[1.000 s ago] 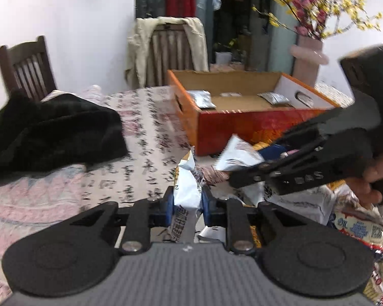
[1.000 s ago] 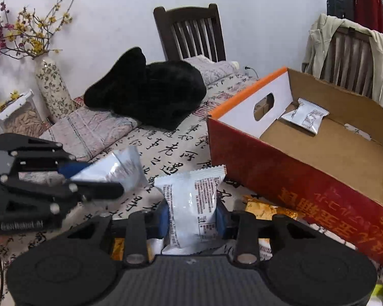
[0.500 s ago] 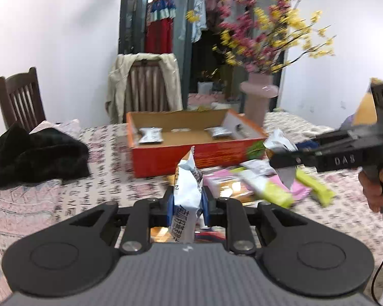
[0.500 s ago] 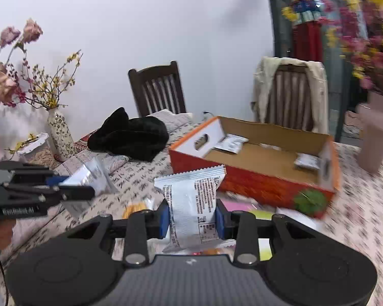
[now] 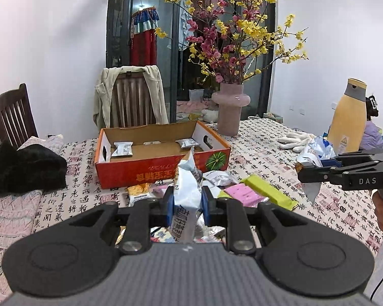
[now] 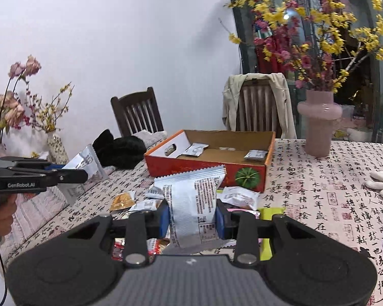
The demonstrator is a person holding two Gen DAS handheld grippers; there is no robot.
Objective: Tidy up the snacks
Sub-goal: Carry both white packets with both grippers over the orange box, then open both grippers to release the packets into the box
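My left gripper is shut on a silver-white snack packet, held above the table. My right gripper is shut on a white-blue snack packet, also held in the air. Each gripper shows in the other's view: the right gripper at the right, the left gripper at the left. The open orange cardboard box stands ahead on the table and holds a few small silver packets. It also shows in the right wrist view. Loose snacks lie in front of the box.
A pink vase with flowering branches stands behind the box on the right. A black garment lies at the table's left. White gloves and a yellow bottle are at the right. Chairs stand behind the table.
Both grippers have risen and pulled back from the box with their packets still held. The box now looks farther away and the two grippers are wider apart.
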